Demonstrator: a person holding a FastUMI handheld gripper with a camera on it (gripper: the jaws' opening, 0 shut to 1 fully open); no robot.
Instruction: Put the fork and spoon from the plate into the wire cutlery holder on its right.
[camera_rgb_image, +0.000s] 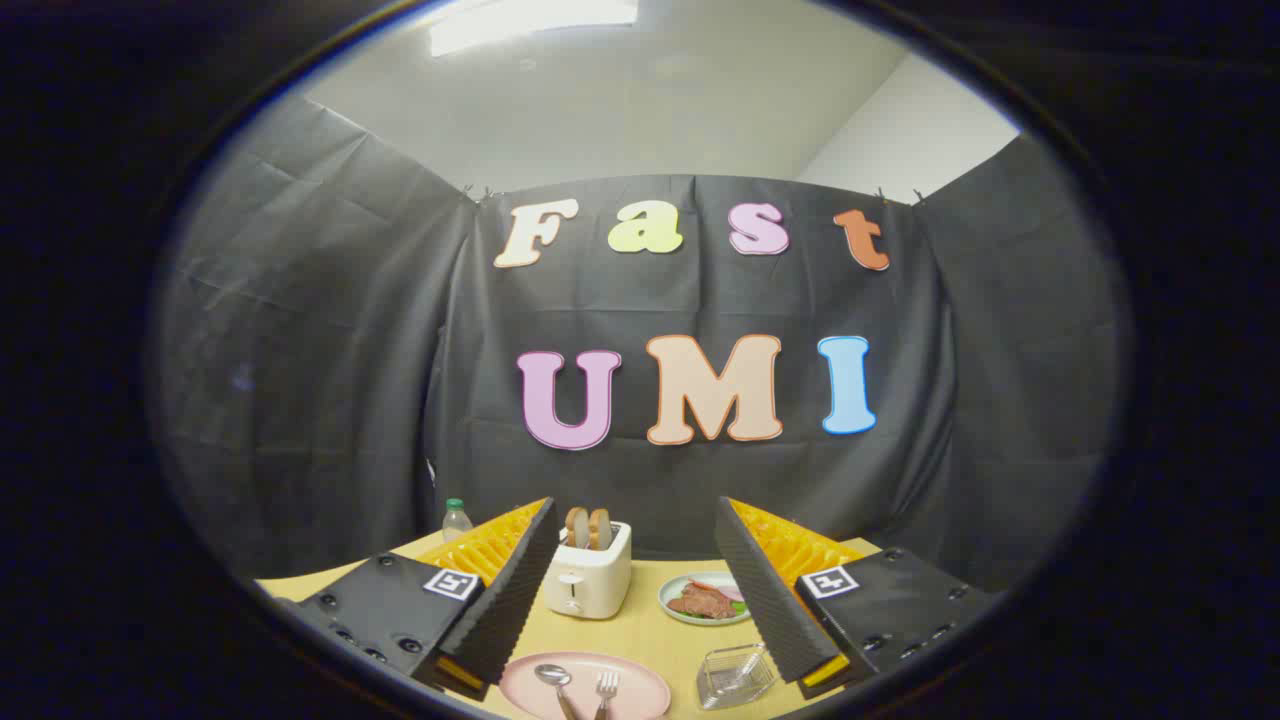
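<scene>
A pink plate (640, 690) lies on the tan table between and below my fingers. A spoon (553, 680) rests on its left part and a fork (606, 688) beside it, both with their heads pointing away from me. To the plate's right, close to my right finger (770, 600), stands the clear wire cutlery holder (737, 675), with nothing visible inside. My gripper (636, 520) hangs above the table, wide open, with nothing between the fingers.
A white toaster (590, 580) with two bread slices stands beyond the plate. A small plate of food (705, 598) sits to the toaster's right. A bottle with a green cap (457, 520) stands at the back left, near the cloth wall.
</scene>
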